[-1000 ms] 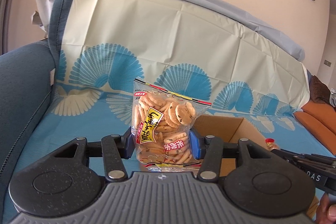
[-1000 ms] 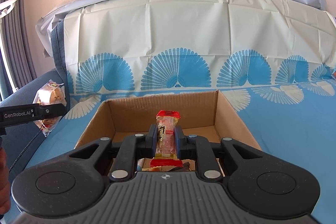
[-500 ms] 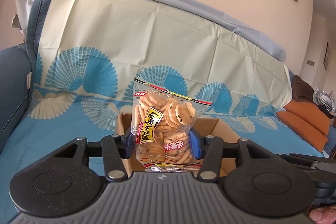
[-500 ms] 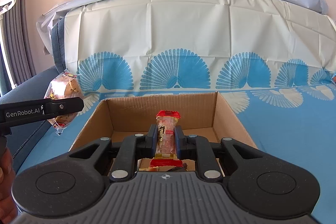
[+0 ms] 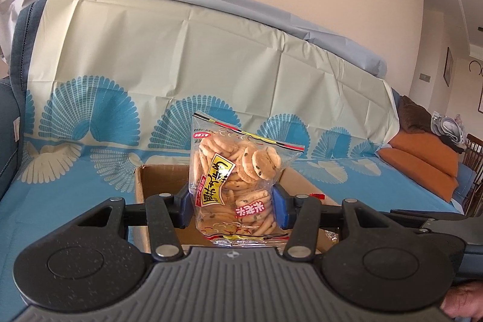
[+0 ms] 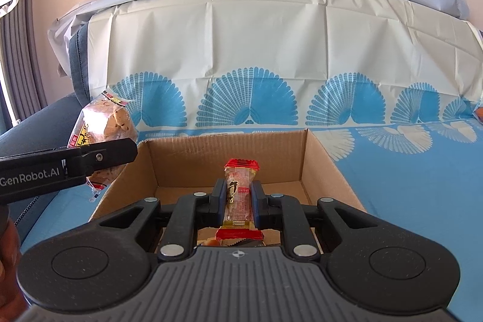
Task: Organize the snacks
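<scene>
My left gripper (image 5: 232,205) is shut on a clear bag of round crackers (image 5: 238,180) and holds it upright above the near left side of an open cardboard box (image 5: 145,186). The bag also shows in the right wrist view (image 6: 104,125) at the box's left edge, with the left gripper (image 6: 99,159) clamped on it. My right gripper (image 6: 240,201) is shut on a small red-ended snack bar (image 6: 240,195), held upright over the box (image 6: 320,159). Some wrappers lie in the box bottom, mostly hidden.
The box sits on a sofa seat covered by a blue and cream fan-pattern sheet (image 6: 407,186). A dark blue armrest (image 6: 33,129) is at the left. Orange cushions (image 5: 422,162) lie far right. A wall stands behind the sofa back.
My left gripper has carried the cracker bag rightward, from beside the box to over its left edge. My right gripper and snack bar have held still over the box.
</scene>
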Tool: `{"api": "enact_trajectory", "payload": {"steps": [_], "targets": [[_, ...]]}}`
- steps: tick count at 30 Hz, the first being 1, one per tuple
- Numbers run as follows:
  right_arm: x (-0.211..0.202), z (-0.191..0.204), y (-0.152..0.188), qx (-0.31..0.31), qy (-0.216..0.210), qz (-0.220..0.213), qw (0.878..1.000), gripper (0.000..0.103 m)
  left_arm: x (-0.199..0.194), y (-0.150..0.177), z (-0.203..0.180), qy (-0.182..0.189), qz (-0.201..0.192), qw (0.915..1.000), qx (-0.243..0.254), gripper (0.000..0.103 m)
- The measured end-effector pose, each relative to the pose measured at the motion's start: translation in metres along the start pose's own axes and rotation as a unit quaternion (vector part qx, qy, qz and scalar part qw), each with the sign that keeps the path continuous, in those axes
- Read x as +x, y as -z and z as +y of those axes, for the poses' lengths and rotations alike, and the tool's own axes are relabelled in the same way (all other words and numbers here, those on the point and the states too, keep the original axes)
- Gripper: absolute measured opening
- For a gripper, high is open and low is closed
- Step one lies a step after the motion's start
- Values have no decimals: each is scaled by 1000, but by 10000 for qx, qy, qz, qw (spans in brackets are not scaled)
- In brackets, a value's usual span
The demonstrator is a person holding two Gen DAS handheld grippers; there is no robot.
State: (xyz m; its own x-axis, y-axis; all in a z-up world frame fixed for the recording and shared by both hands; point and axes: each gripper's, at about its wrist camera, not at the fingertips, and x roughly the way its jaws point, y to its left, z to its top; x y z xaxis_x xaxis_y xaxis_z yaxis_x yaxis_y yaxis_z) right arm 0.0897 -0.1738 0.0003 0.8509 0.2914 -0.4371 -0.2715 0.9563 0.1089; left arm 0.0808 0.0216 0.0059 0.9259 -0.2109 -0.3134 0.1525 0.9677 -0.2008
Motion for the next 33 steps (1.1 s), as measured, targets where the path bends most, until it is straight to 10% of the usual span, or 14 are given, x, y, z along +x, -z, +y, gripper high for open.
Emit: {"api": "enact_trajectory", "payload": {"steps": [15,19,26,33], "targets": [[7,-1,1,-11,117,149,9998,20,7,3,-11,343,161,9992,86,66],[10,-7,3,100,451,222,9987,65,5,2,-13,331,77,9993,172,74],[11,-17,4,371,738,264,9962,91,1,1,-3,224,109,9997,63,85],[-11,-12,3,430,713,-82,9965,93,-27,9,-13,-319,-93,9972,664,88]]}}
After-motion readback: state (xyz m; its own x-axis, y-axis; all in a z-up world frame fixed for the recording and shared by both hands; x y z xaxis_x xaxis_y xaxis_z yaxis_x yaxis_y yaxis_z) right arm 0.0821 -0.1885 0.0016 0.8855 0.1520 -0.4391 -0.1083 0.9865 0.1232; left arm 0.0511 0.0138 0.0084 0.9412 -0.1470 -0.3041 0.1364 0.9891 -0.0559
